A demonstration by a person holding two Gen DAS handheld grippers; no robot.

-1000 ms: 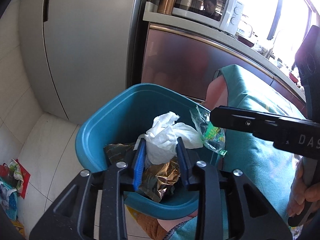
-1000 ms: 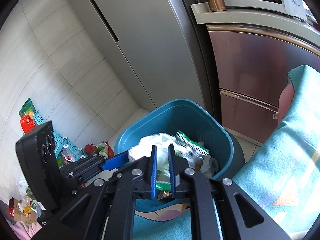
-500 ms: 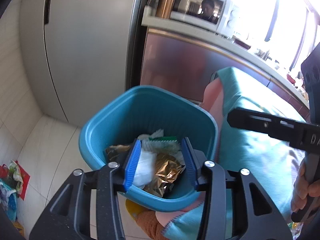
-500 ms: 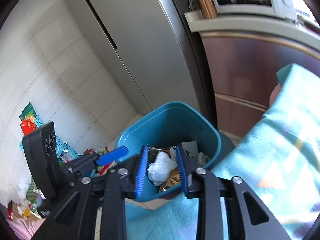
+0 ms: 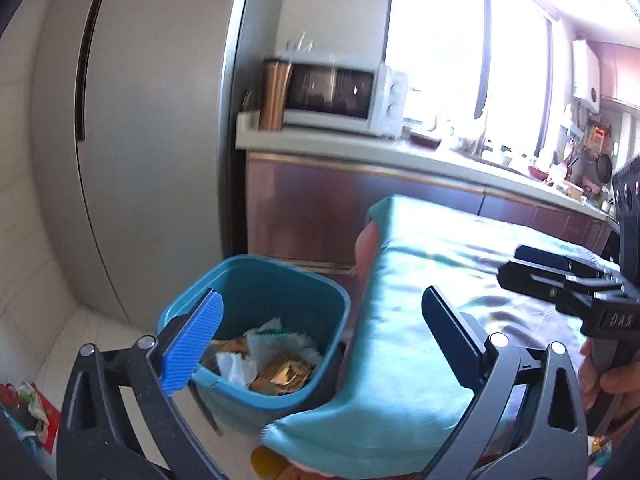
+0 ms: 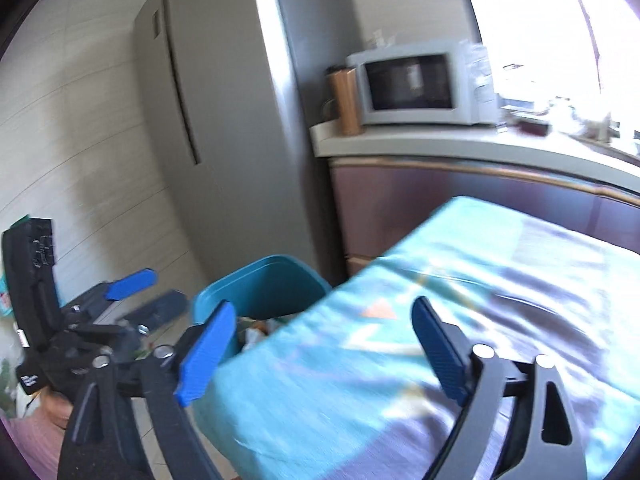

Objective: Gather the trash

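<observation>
A teal trash bin (image 5: 276, 280) stands on the floor beside the table's corner, holding crumpled white tissue (image 5: 236, 364), a gold wrapper (image 5: 282, 372) and other scraps. My left gripper (image 5: 320, 340) hangs above and in front of the bin, its jaws opening wide with nothing between them. My right gripper (image 6: 324, 354) is over the cloth-covered table edge, jaws opening wide and empty; the bin (image 6: 260, 288) shows past its left finger. The right gripper's body (image 5: 568, 288) appears at the right of the left wrist view, and the left gripper (image 6: 132, 282) at the left of the right wrist view.
A teal tablecloth (image 5: 432, 300) covers the table to the right of the bin. A tall grey fridge (image 5: 152, 120) stands behind the bin. A microwave (image 6: 412, 88) sits on the counter (image 6: 460, 148). Colourful clutter (image 5: 24, 408) lies on the floor at left.
Both grippers let go of their trash, tissue from the left and a clear wrapper from the right, into the bin. Both opened wide and pulled up and back; the view now takes in the counter and window.
</observation>
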